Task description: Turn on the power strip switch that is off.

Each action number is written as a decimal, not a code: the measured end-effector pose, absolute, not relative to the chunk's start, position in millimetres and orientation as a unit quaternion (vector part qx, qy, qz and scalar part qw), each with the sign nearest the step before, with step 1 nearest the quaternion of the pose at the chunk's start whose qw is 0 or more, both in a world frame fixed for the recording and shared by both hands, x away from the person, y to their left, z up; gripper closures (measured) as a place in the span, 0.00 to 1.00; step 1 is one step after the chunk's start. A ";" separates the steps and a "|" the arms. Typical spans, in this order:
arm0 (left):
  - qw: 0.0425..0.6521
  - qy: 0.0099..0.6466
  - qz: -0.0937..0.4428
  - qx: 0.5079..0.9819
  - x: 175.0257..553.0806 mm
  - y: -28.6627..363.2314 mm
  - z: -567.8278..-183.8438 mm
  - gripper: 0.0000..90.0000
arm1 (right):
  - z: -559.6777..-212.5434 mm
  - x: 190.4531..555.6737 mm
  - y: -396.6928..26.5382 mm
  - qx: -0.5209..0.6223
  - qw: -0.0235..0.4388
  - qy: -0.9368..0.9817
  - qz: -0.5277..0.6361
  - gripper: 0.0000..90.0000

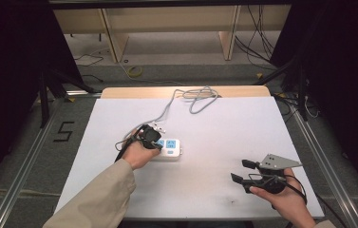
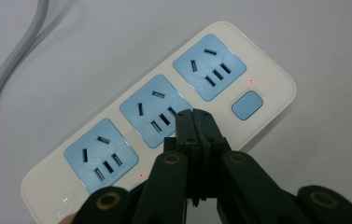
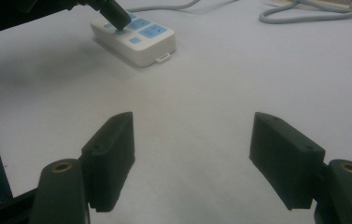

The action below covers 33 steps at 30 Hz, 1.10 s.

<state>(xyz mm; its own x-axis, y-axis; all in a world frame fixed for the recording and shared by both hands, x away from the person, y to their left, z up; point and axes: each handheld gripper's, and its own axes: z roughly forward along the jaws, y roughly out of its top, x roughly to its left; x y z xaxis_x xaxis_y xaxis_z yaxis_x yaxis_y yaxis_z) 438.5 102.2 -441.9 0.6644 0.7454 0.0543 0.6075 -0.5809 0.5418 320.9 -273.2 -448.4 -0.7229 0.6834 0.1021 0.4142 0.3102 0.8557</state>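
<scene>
A white power strip with three blue sockets and a blue button lies left of the table's middle. My left gripper points down at it, shut, with nothing between its jaws. In the left gripper view its tips sit at the edge of the middle socket on the power strip. From the right gripper view, the left gripper meets the top of the strip. My right gripper is held open near the front right, and the right gripper has bare table between its jaws.
A grey cable runs from the strip toward the back edge and loops there. The white table top has a wooden strip along its far edge. Beyond it are shelving legs and floor cables.
</scene>
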 end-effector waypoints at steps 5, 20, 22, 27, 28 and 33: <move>0.243 0.386 0.136 0.880 438.1 101.8 -441.6 1.00 | -448.4 321.0 -273.1 0.344 0.141 0.797 0.476 0.35; 0.235 0.387 0.135 0.881 438.3 99.6 -442.3 1.00 | -448.4 320.4 -272.5 0.345 0.141 0.798 0.474 0.35; 0.232 0.386 0.136 0.883 438.5 99.0 -442.2 1.00 | -448.5 320.5 -272.6 0.344 0.141 0.798 0.474 0.35; 0.224 0.383 0.139 0.885 438.6 96.7 -441.9 1.00 | -448.5 320.4 -272.6 0.344 0.141 0.798 0.474 0.35; 0.224 0.383 0.139 0.885 438.8 96.5 -441.9 1.00 | -448.5 320.4 -272.6 0.344 0.141 0.798 0.474 0.35; 0.222 0.386 0.136 0.885 439.8 96.5 -441.8 1.00 | -448.5 320.3 -272.5 0.344 0.141 0.799 0.474 0.35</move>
<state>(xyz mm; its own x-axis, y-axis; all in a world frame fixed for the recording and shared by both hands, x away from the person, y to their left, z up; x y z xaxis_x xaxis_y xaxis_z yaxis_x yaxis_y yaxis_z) 439.8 96.5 -441.8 0.6656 0.7431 0.0696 0.6221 -0.6039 0.4983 320.3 -272.5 -448.5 -0.7241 0.6824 0.1000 0.4149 0.3151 0.8535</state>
